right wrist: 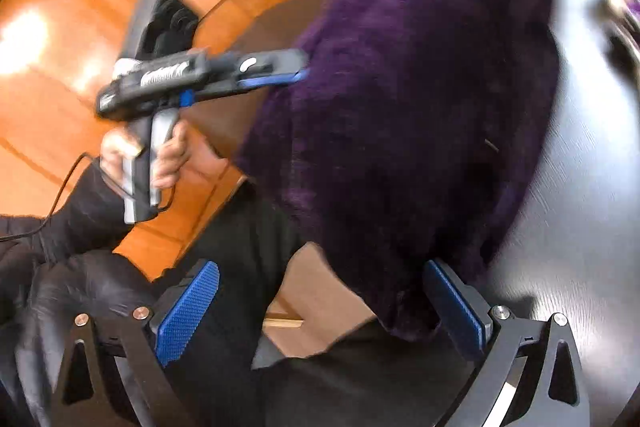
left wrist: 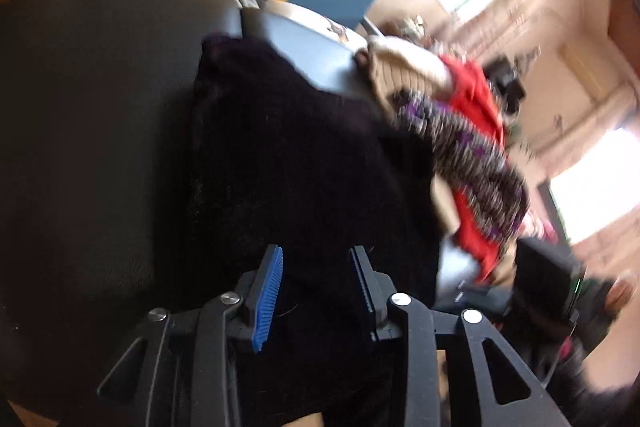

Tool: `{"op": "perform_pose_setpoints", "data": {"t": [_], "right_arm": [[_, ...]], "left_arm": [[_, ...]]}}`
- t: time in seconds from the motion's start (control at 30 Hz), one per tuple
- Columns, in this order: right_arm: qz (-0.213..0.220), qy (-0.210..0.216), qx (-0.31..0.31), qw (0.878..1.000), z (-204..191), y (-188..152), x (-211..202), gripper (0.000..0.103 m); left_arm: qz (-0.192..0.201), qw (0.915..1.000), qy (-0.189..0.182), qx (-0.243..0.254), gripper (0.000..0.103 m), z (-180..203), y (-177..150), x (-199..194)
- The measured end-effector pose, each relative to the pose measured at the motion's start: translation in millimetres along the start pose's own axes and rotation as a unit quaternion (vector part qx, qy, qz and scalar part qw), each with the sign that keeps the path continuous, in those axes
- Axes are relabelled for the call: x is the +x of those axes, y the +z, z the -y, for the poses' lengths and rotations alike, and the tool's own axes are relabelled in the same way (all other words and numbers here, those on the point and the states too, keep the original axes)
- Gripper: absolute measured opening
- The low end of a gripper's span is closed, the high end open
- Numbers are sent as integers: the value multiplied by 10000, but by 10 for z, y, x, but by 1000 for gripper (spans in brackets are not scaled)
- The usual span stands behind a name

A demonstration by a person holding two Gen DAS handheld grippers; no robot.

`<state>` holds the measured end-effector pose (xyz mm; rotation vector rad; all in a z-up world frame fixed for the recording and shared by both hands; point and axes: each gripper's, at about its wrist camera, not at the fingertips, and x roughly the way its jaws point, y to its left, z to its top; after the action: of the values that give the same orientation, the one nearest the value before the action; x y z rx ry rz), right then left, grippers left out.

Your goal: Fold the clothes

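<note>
Item: purple sweater, draped over desk edge. Left tongs nipping its side, apparently clenched. Right tongs released, sweater corner between jaws. Clothes pile beyond. Risk: a thin pinch slips; sweater slides off.

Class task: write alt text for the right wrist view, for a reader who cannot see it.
A dark purple fuzzy garment hangs over a grey table. The left tool, held in a hand, meets its edge. The open right tool waits below.
</note>
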<state>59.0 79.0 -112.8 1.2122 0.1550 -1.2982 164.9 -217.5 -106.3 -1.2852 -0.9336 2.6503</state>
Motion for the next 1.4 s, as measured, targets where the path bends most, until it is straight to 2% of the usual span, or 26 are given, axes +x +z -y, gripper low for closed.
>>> {"op": "perform_pose_setpoints", "data": {"t": [0.07, 0.13, 0.2, 0.3, 0.37, 0.43, 0.53, 0.6, 0.67, 0.73, 0.8, 0.87, 1.0, 1.13, 1.23, 1.3, 1.4], "right_arm": [[250, -69, 258, 9993, 40, -36, -152, 103], [378, -378, 283, 9982, 20, -18, -261, 103], [681, -509, 239, 9961, -22, 93, -393, 103], [1375, -727, -31, 9878, -164, 356, -566, 103], [1781, -828, -153, 9804, -181, 586, -537, 103], [1918, -831, -115, 9778, -111, 826, -390, 103], [1903, -882, 102, 9777, 69, 1104, -69, 103], [1736, -1310, 451, 9750, 272, 1242, 133, 103], [1722, -1571, 927, 9680, 545, 1319, 239, 103], [1944, -1670, 779, 9635, 562, 1361, 286, 103], [1887, -1847, 614, 9625, 508, 1398, 335, 103], [1800, -1907, 528, 9636, 473, 1437, 351, 103], [1728, -2067, 553, 9614, 311, 1467, 227, 103], [1877, -2126, 331, 9584, 60, 1401, 91, 103], [1827, -2150, -6, 9594, -128, 1471, 218, 103], [1627, -2331, -203, 9585, -193, 1424, 391, 103], [1377, -2673, -368, 9530, -85, 1337, 681, 103]], "left_arm": [[57, 9999, 56, 81, 33, 28, -21, -31], [124, 9997, 135, 147, 34, 88, -17, -76], [222, 9994, 122, 218, 35, 145, -6, -139], [369, 9984, 149, 412, 35, 246, -19, -193], [499, 9972, 196, 514, 35, 285, -38, -222], [615, 9962, 208, 578, 35, 289, -50, -257], [551, 9952, 403, 708, 36, 241, -104, -221], [344, 9953, 499, 751, 36, 153, -195, -123], [258, 9973, 259, 632, 36, 49, -290, -79], [228, 9989, 53, 394, 36, -20, -337, -73], [218, 9995, -104, 224, 35, -55, -286, -130], [301, 9990, -333, 3, 36, -115, -141, -231], [832, 9965, -52, 82, 36, -207, 263, -467], [947, 9951, -1, 279, 37, -241, 653, -475], [818, 9947, -49, 620, 37, -147, 899, -309], [638, 9947, -73, 806, 38, -88, 1026, -124], [236, 9932, 323, 1094, 41, -10, 1191, 289]]}}
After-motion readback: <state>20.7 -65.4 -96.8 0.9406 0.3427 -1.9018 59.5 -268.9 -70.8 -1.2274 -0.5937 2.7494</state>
